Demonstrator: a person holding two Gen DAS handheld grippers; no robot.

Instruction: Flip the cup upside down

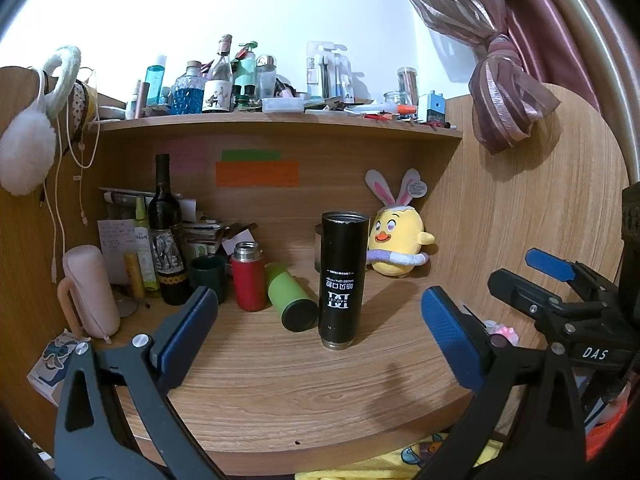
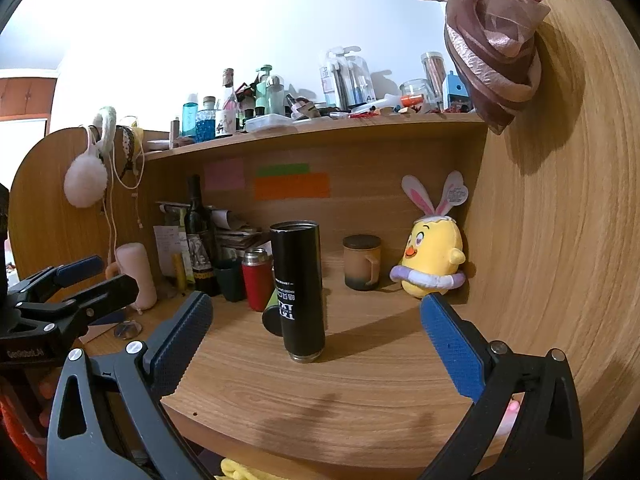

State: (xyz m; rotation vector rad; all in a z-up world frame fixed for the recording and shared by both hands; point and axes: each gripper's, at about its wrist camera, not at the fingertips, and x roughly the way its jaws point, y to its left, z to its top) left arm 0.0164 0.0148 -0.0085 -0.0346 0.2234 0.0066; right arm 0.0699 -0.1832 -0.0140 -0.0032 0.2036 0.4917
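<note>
Desk [image 1: 280, 392] of pale wood grain carries a tall black cup [image 1: 343, 278] that stands on its mouth end, the white lettering on its side reading upside down and a metal rim touching the wood. The cup stands alone near the middle of the desk, with nothing gripping it. Just behind it to the left a green bottle [image 1: 289, 298] lies on its side, and a red flask [image 1: 249, 276] stands upright beside that. A dark wine bottle [image 1: 166, 232] rises further left, near a pink case [image 1: 90, 292] at the desk's edge. A yellow chick toy [image 1: 398, 240] with rabbit ears sits in the back right corner, and in the right wrist view a brown mug [image 2: 362, 262] with a lid stands between the cup and the toy. A shelf [image 1: 280, 122] above is crowded with bottles and jars. The left gripper [image 1: 320, 336] hangs in front of the cup with its blue pads spread wide on either side, holding nothing and touching nothing. The right gripper [image 2: 316, 338] is likewise spread wide and empty, the cup framed between its fingers but well apart from both. Each gripper shows at the edge of the other's view, the right one at the far right of the left wrist view, also gaping.
</note>
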